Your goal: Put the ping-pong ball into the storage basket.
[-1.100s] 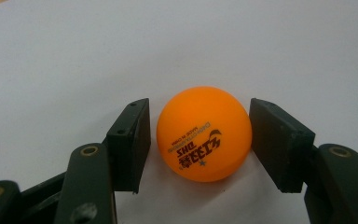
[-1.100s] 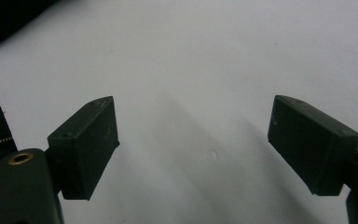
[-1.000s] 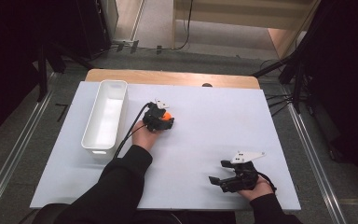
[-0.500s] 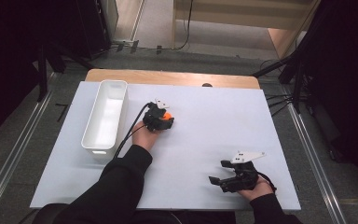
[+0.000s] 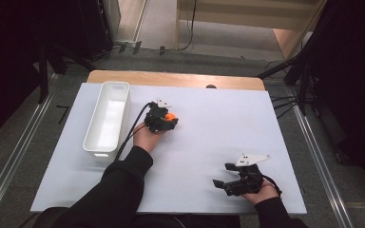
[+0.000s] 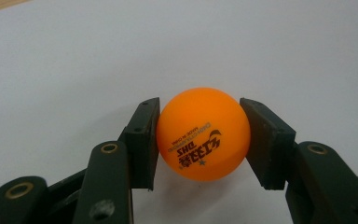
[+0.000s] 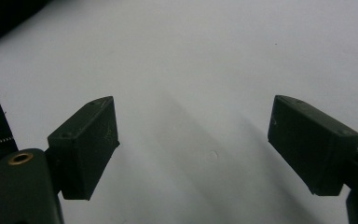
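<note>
A: Where's your left claw (image 5: 170, 119) now?

B: Just left of the middle of the high view, low over the white bench (image 5: 209, 133). It's clenched on the orange ball (image 5: 170, 116); in the left claw view both pads press the ball (image 6: 203, 133) from either side, its black print upside down.

A: And the tray?

B: The white tray (image 5: 108, 118) lies in the upper left part of the bench, near your left hand but apart from it.

A: Your right claw?

B: It sits at the lower right of the high view (image 5: 221, 175), released. In its own view the jaws stand wide apart over bare bench.
</note>
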Motion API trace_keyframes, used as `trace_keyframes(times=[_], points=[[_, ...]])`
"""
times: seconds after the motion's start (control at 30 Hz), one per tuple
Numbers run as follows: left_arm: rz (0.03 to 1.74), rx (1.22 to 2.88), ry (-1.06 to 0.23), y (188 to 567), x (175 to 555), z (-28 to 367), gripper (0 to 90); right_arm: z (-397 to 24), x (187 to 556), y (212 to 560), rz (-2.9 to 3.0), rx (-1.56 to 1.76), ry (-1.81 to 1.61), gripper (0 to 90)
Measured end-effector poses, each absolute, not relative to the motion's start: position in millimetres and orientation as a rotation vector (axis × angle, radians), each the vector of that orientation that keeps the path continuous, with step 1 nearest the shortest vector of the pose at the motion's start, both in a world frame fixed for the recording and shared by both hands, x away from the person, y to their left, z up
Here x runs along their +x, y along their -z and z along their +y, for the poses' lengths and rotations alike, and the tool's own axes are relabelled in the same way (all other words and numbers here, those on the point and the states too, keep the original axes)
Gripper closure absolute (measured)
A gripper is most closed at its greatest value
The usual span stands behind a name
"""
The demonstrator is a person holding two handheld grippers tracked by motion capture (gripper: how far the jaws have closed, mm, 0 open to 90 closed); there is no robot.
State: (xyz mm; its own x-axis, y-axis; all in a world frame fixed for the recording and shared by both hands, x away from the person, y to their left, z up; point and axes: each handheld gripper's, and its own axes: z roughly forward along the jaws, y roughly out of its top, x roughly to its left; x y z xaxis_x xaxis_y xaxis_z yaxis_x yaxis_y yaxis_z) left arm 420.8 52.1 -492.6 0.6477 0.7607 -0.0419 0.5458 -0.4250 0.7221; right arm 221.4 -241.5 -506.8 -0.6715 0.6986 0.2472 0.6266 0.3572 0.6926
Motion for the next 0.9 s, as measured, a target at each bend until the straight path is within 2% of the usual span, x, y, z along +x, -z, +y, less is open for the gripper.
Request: trace_keyframes(times=[0.73,0.9], points=[[0.903,2.203,-0.264,476,407,50,50.8,-241,221,506,2.508,1.230,-1.238,14.5],[0.882,2.188,-0.174,471,405,53,50.8,-242,221,507,2.506,1.226,-1.232,14.5]])
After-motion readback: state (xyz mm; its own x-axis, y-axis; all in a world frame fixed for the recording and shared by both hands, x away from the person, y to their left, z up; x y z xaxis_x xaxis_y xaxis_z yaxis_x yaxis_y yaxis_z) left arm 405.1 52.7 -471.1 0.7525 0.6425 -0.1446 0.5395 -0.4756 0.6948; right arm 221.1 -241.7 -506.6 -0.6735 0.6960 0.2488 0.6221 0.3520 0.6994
